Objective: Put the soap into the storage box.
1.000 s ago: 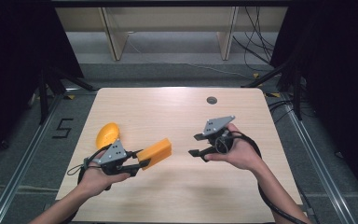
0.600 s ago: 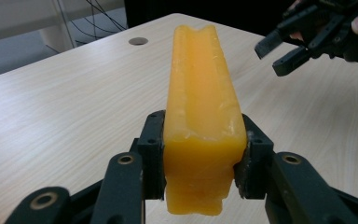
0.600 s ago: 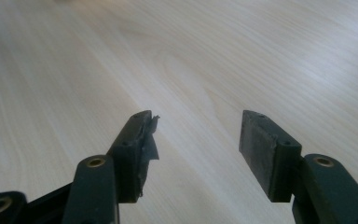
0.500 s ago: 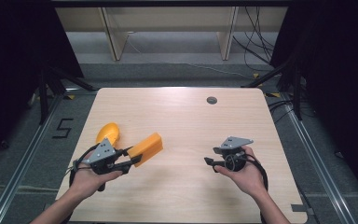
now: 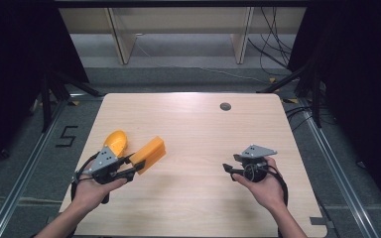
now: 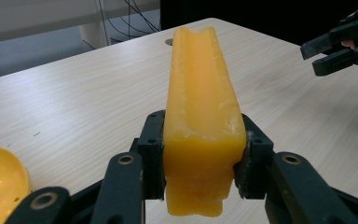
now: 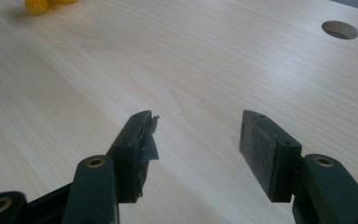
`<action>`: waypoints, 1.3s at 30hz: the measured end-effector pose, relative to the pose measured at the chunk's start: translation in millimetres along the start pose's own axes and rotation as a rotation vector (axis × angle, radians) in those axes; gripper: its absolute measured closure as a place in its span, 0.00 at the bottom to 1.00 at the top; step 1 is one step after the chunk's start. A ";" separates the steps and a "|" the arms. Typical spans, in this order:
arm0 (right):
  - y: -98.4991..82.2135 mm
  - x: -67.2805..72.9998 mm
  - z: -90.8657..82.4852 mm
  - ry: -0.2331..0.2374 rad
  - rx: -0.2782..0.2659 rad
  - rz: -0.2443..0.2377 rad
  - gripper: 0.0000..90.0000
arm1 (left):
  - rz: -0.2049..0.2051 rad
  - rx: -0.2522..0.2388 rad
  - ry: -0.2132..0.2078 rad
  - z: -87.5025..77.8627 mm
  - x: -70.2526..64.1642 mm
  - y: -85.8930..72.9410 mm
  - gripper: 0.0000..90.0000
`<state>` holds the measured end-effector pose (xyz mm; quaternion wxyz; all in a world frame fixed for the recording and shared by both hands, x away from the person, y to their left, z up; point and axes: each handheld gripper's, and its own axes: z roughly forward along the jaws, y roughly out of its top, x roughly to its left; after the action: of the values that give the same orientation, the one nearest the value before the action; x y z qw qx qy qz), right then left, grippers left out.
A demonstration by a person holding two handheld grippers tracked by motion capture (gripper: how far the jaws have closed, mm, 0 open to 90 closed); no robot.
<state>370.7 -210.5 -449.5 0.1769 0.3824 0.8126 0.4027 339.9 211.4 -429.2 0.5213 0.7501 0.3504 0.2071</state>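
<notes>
An orange rectangular block (image 5: 149, 153) juts forward from my left gripper (image 5: 138, 166), which is shut on its near end above the table's left side. In the left gripper view both pads press the block (image 6: 200, 116) on its sides. A yellow bowl-like piece (image 5: 115, 141) lies just to the left of it on the table, and its rim (image 6: 0, 179) is seen low in the left gripper view. My right gripper (image 5: 225, 168) is low over the table's right side. Its jaws have just been closing partway and stand open (image 7: 196, 140) with nothing between them.
The light wooden table (image 5: 203, 129) has a round hole (image 5: 225, 106) near its far edge, seen too as the hole (image 7: 339, 29) in the right gripper view. Dark floor, rails and cables surround the table. Cables trail from both grippers toward the person's forearms.
My right gripper has come down and toward the near right of the table, and its jaws have narrowed. My left gripper has shifted slightly left with the orange block in it.
</notes>
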 end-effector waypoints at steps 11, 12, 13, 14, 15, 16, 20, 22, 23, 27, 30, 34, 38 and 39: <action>-2.6 1.2 2.9 0.009 0.015 0.018 0.50 | -0.034 0.005 0.072 -9.8 8.1 -3.0 0.67; -2.3 0.1 2.9 0.007 0.013 0.007 0.49 | -0.040 0.004 0.080 -10.6 8.8 -3.0 0.67; -2.2 -0.3 3.0 0.003 0.006 -0.005 0.49 | -0.047 -0.004 0.082 -11.0 10.1 -3.3 0.67; -2.2 -0.5 3.1 0.003 0.005 -0.009 0.49 | -0.054 -0.001 0.095 -12.0 10.7 -3.2 0.67; -2.2 -0.5 3.1 0.002 0.004 -0.010 0.49 | -0.056 -0.003 0.101 -12.7 12.1 -3.2 0.67; -2.2 -0.8 2.8 0.002 0.004 -0.008 0.49 | -0.061 -0.006 0.110 -13.4 13.1 -3.3 0.67; -2.0 -0.9 2.5 -0.001 -0.001 -0.008 0.49 | -0.070 -0.012 0.152 -16.3 17.1 -3.6 0.67; -2.0 -1.2 2.3 0.000 0.003 -0.009 0.49 | -0.073 -0.016 0.165 -17.7 20.0 -4.1 0.67; -2.2 -1.2 2.6 0.001 0.003 -0.008 0.49 | -0.069 -0.010 0.180 -18.9 20.6 -4.0 0.67; -2.1 -0.8 3.0 0.001 0.002 -0.010 0.49 | -0.090 -0.021 0.190 -20.5 23.9 -4.5 0.67; -2.1 0.1 2.7 0.009 0.014 0.003 0.49 | -0.094 -0.020 0.209 -22.1 25.5 -4.8 0.67; -2.3 -0.2 3.0 0.009 0.013 0.000 0.49 | -0.105 -0.021 0.226 -23.5 28.4 -5.7 0.67; -2.1 0.0 2.9 0.011 0.014 0.003 0.49 | -0.113 -0.030 0.235 -24.1 31.3 -6.0 0.67; -2.2 0.3 2.9 0.011 0.016 0.010 0.49 | -0.115 -0.037 0.233 -23.9 32.4 -6.2 0.67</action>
<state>371.2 -209.7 -453.0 0.1672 0.3855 0.8150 0.3991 343.5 251.9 -427.9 0.5017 0.6901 0.4469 0.2689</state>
